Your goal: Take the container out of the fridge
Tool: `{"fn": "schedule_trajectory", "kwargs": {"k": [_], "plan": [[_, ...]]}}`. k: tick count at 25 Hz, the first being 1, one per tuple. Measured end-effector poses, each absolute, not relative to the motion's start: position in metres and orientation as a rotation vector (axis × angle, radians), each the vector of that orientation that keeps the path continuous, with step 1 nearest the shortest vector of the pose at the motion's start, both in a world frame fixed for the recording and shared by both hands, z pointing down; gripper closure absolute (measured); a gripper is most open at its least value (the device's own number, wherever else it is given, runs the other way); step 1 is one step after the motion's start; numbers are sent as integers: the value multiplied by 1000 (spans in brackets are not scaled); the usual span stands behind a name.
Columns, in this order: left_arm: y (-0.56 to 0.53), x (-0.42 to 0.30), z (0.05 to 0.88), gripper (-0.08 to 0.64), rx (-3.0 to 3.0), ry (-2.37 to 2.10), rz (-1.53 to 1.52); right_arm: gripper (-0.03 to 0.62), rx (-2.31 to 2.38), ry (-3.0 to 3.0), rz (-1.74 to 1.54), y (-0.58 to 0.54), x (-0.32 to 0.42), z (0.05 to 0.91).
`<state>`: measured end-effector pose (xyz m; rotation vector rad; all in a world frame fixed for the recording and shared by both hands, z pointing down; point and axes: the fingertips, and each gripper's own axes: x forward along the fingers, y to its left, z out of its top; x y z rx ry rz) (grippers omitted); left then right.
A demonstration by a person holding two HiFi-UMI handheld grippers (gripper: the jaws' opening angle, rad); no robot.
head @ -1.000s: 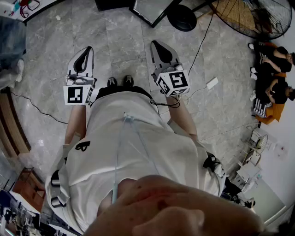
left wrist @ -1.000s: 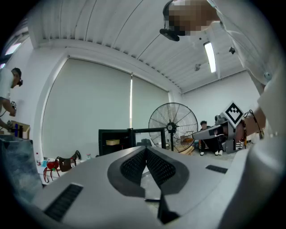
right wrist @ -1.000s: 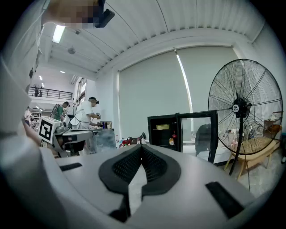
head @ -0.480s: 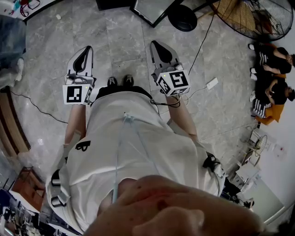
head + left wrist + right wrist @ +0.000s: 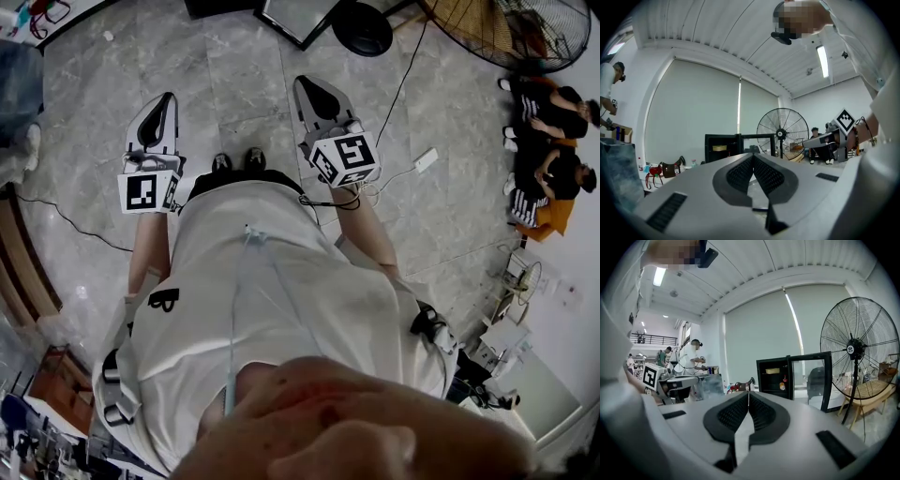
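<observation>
Across the head view, grey stone-tile floor (image 5: 234,84) fills the frame. At nine o'clock a thin black cable (image 5: 66,220) lies on the tiles. At twelve o'clock stands the black fridge (image 5: 220,7), cut by the top edge, with its glass door (image 5: 300,21) swung open. At one o'clock is a large pedestal fan (image 5: 506,33), and at three o'clock two people (image 5: 548,178) sit low by the wall. The gripper views show pale roller blinds (image 5: 759,333) behind the fridge. The container (image 5: 772,371), shallow and yellowish, rests on the top shelf inside the fridge, well apart from both grippers.

The wearer stands at centre, shoes (image 5: 234,159) toward twelve o'clock, both forearms extended forward.

Left gripper (image 5: 161,108): at ten o'clock of the shoes, pointing to twelve o'clock. Its fingers (image 5: 736,176) are closed tip to tip with nothing between them.

Right gripper (image 5: 309,92): at one o'clock of the shoes, pointing to about eleven o'clock. Its fingers (image 5: 733,416) are likewise pressed together and empty.
</observation>
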<state>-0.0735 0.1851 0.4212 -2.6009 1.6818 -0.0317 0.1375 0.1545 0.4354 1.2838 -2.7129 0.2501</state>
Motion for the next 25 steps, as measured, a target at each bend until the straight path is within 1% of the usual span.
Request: {"fn": "schedule_trajectory", "kwargs": {"k": [5,12,13,14,15,18,20,22,25], "plan": [[183,-63,423,551,-2609,1685,-36,574,1283,-2701,242,151,145,435],[181,-68,428,551,-2623,1690,-36,568,1270,-2724,266,150,138,436],[181,-68,430,551,-2626,1694,-37,548,1263,-2730,288,149,137,437],[181,-69,431,551,-2629,1696,-39,489,1257,-2736,312,149,136,437],[181,-70,432,551,-2630,1697,-40,462,1252,-2738,329,148,135,438],[181,-73,432,551,-2628,1701,-39,414,1244,-2729,335,148,131,441],[181,-78,432,551,-2627,1701,-41,366,1243,-2726,350,147,127,443],[181,-83,432,551,-2624,1705,-42,349,1238,-2734,376,147,122,444],[182,-90,432,551,-2621,1712,-36,292,1244,-2738,384,146,115,443]]}}
